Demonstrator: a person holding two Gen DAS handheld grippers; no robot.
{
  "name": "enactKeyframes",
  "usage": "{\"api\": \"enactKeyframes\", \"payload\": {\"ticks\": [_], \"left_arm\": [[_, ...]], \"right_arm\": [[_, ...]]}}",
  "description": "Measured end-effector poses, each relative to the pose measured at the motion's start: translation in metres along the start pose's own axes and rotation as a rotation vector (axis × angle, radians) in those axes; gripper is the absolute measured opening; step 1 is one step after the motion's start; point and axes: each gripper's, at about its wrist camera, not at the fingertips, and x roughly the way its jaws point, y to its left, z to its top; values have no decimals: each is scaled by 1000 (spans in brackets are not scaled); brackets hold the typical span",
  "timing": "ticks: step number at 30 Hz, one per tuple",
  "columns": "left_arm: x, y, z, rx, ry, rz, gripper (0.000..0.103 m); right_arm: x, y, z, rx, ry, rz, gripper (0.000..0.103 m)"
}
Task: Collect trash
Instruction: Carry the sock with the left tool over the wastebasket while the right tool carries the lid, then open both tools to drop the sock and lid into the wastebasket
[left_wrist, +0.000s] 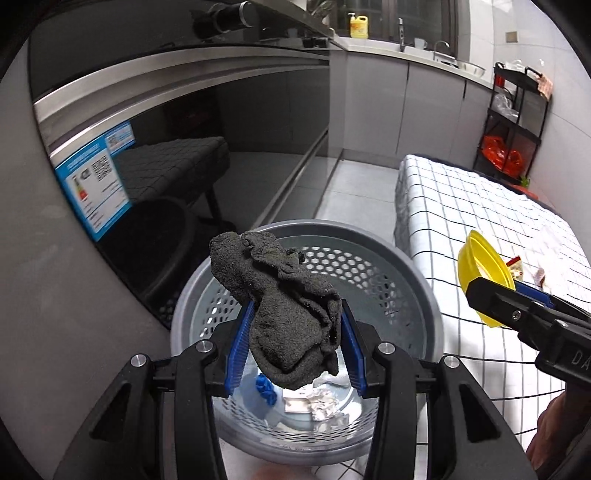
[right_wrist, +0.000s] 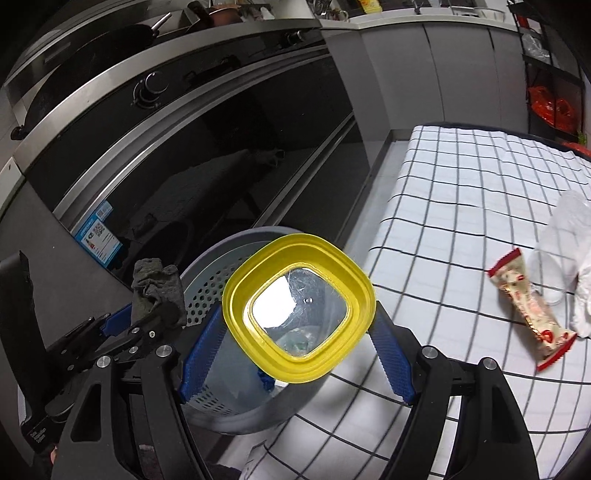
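The left tool (left_wrist: 295, 332) is clamped on a dark grey rag (left_wrist: 284, 306) above the grey perforated bin (left_wrist: 413, 295); the right tool (right_wrist: 295, 325) grips a yellow lid (right_wrist: 299, 310) over the bin's rim. Beside the bin, a checked worktop (right_wrist: 461, 206) carries a red-and-white wrapper (right_wrist: 528, 310). Beyond stand a black oven (right_wrist: 184, 155), grey cabinets (left_wrist: 388, 103) and a black rack (left_wrist: 517, 122).

Two hand-held grippers: left (left_wrist: 295, 343), right (right_wrist: 295, 325). One grey basket (left_wrist: 402, 266), one dark cloth (left_wrist: 288, 306), one yellow lid (right_wrist: 299, 310), one snack wrapper (right_wrist: 528, 306), one white bag (right_wrist: 569, 258).
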Motion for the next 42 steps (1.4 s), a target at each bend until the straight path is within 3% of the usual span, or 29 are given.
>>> {"api": "enactKeyframes", "payload": {"ticks": [14,25,32,42], "left_arm": [[12,17,-5,-44,58,16,44],[18,21,-5,-58,75,17,48],[12,23,-5,-62,43,20,67],[10,24,-6,-66,42,25,70]], "right_arm": [[39,24,-2,-30,93,29,74],[41,25,-1,-33,94,46,74],[35,22,0,-32,74,56,78],[32,18,-1,-19,65,49,81]]}}
